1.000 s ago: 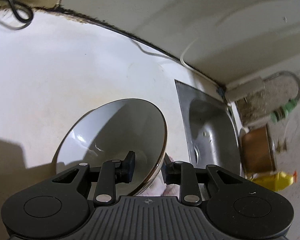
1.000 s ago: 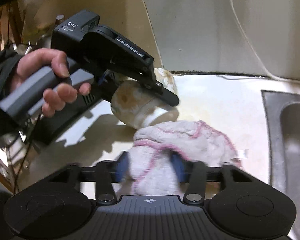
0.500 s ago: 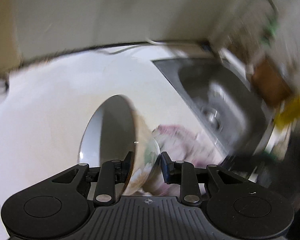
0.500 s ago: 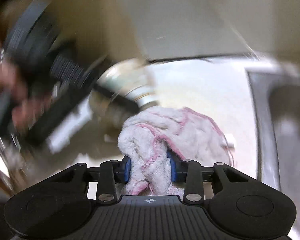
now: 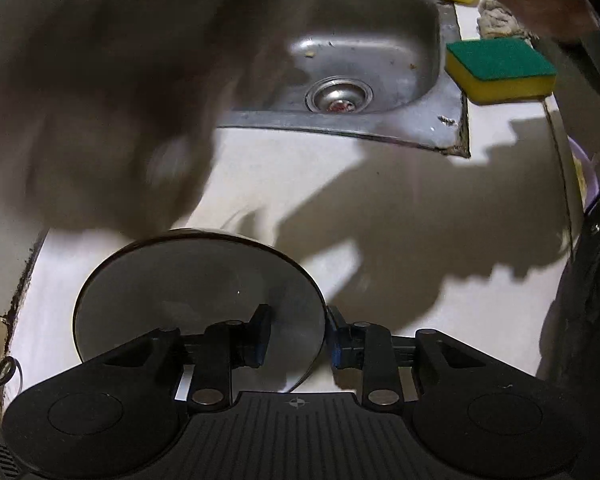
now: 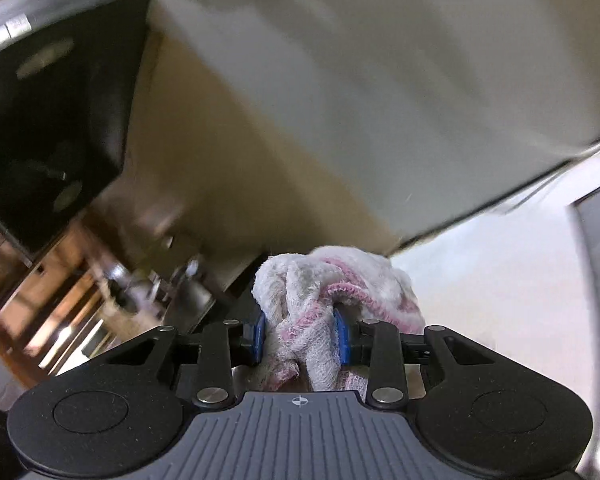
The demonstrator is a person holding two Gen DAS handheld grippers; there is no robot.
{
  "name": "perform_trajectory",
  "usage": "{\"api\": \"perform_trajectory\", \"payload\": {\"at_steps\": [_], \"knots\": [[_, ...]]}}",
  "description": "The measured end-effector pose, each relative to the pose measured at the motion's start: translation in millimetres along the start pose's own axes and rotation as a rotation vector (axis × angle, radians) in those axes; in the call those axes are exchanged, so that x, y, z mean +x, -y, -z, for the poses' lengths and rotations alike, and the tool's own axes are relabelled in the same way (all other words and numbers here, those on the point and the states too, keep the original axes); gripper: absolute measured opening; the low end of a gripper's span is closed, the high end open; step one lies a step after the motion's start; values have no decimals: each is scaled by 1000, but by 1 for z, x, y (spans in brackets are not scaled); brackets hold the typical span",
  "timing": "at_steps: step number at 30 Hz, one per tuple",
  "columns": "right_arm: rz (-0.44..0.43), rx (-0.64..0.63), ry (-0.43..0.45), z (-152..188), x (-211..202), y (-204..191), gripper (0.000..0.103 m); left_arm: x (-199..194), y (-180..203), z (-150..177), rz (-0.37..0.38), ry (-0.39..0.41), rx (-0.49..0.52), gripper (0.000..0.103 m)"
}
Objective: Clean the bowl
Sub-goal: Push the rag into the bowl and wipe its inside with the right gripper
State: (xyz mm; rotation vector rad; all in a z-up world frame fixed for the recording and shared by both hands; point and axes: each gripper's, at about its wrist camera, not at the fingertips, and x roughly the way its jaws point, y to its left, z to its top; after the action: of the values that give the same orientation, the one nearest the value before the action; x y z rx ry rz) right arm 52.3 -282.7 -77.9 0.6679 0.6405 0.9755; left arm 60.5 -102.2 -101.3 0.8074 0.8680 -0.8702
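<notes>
Looking left to right in the left wrist view, we meet a brown blur hiding the sink's [image 5: 364, 52] left side, then a sponge [image 5: 500, 70]. Our left gripper [image 5: 296, 338] clamps the bowl [image 5: 188, 292] by its rim over the counter [image 5: 340, 184], jaws easing open slightly. Our right gripper [image 6: 300, 336] pinches the cloth [image 6: 332, 284]; its surroundings are smeared.

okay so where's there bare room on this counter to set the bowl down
The widest bare patch of counter lies between the bowl held in the left gripper and the sink's near edge, shadowed but bare. It is crowded beside the sink, where the sponge sits, and a blurred shape hides the counter's left part.
</notes>
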Motion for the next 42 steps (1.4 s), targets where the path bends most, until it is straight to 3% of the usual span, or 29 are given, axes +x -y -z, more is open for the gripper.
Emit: {"api": "perform_trajectory", "payload": {"at_steps": [2,7,10,13,15,18,21,25,27,30,32,35,37,39,40,42], "knots": [[85,-62,-64,6,15,-4,34,-8,-6,2,-9,25,-37,33],[270,-275,-74,6,24,-23,34,-25,-20,17,-7,78,-177,39],[378,-334,-71,9,26,-22,34,-40,-34,29,-13,137,-315,40],[450,-343,-88,13,30,-12,34,-54,-51,38,-75,202,-446,41],[442,-331,-96,17,32,-3,34,-55,-65,40,-125,220,-520,41],[451,-362,-105,16,34,-6,34,-50,-81,39,-138,236,-614,47],[443,-414,-85,9,25,-17,34,-35,-90,39,-183,205,-683,47],[324,-439,-22,-6,-1,-32,34,-23,-97,38,-120,204,-740,44],[269,-387,-85,-15,18,-20,34,-15,-99,39,-53,198,-772,34],[367,-382,-236,-4,62,7,34,-8,-96,41,-37,184,-759,25],[434,-436,-296,9,85,18,33,-6,-91,41,-75,179,-731,24],[426,-426,-338,5,94,24,33,-2,-94,42,-82,173,-732,25],[379,-390,-409,-1,96,27,32,2,-93,41,-88,157,-721,25],[272,-252,-461,-14,84,37,32,6,-91,42,-92,146,-713,25],[254,-219,-454,-18,79,40,32,5,-92,44,-81,148,-720,25],[195,-92,-331,-31,49,47,32,8,-95,43,-73,149,-723,25]]}}
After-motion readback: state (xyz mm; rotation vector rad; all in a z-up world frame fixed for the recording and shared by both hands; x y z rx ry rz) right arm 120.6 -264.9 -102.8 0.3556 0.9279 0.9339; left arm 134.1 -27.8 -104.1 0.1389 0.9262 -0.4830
